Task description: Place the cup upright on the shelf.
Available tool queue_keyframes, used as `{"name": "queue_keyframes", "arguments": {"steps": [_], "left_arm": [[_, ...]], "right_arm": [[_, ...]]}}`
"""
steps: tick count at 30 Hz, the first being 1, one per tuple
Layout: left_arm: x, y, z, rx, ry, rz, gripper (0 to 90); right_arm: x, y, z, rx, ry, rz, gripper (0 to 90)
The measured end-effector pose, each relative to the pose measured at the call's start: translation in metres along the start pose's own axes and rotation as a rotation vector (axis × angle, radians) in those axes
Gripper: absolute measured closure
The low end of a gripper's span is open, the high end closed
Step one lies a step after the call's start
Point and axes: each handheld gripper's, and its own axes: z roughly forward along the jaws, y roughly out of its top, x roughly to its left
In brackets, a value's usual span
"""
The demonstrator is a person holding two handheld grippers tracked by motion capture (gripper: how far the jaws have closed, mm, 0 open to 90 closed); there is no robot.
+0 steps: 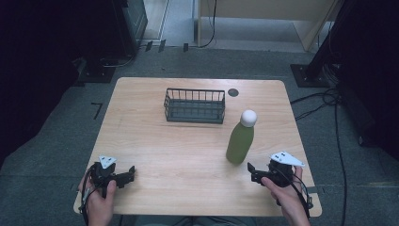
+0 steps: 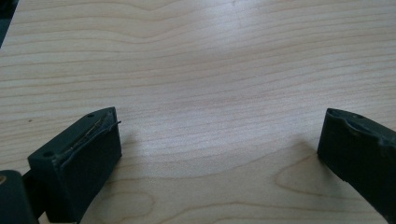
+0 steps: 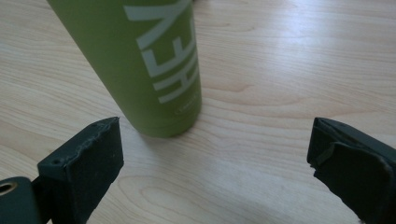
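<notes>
A green bottle [image 1: 240, 142] with a white cap stands upright on the wooden table [image 1: 188, 150], right of centre. In the right gripper view the bottle [image 3: 144, 65] shows white lettering and stands just beyond the jaws, towards their left. My right gripper [image 1: 253, 171] is open near the table's front right, just in front of the bottle, not touching it. My left gripper [image 1: 130, 173] is open at the front left, with bare wood between its jaws. A dark wire basket [image 1: 194, 105] sits empty at the back centre.
A small dark round spot [image 1: 233, 92] lies on the table behind the basket. Grey carpet surrounds the table, with cables [image 1: 324, 99] and stand bases at the right and back left.
</notes>
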Motion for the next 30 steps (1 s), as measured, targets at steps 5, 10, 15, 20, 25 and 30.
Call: {"name": "queue_keyframes", "arguments": {"steps": [5, 10, 15, 20, 25, 30], "left_arm": [[0.0, 0.0, 0.0, 0.0, 0.0, 0.0, 0.0], [0.0, 0.0, 0.0, 0.0, 0.0, 0.0, 0.0], [0.0, 0.0, 0.0, 0.0, 0.0, 0.001, 0.0], [0.0, 0.0, 0.0, 0.0, 0.0, 0.0, 0.0], [0.0, 0.0, 0.0, 0.0, 0.0, 0.001, 0.0], [0.0, 0.0, 0.0, 0.0, 0.0, 0.0, 0.0]], "right_arm": [[0.008, 0.008, 0.002, -0.006, 0.015, -0.012, 3.3], [0.014, 0.015, 0.004, -0.013, 0.029, -0.022, 3.5], [0.018, 0.018, 0.006, -0.016, 0.038, -0.024, 4.1], [0.021, 0.022, 0.01, -0.023, 0.049, -0.025, 5.8], [0.024, 0.025, 0.011, -0.033, 0.061, -0.022, 9.5], [0.026, 0.029, 0.013, -0.042, 0.065, -0.02, 12.1]]}}
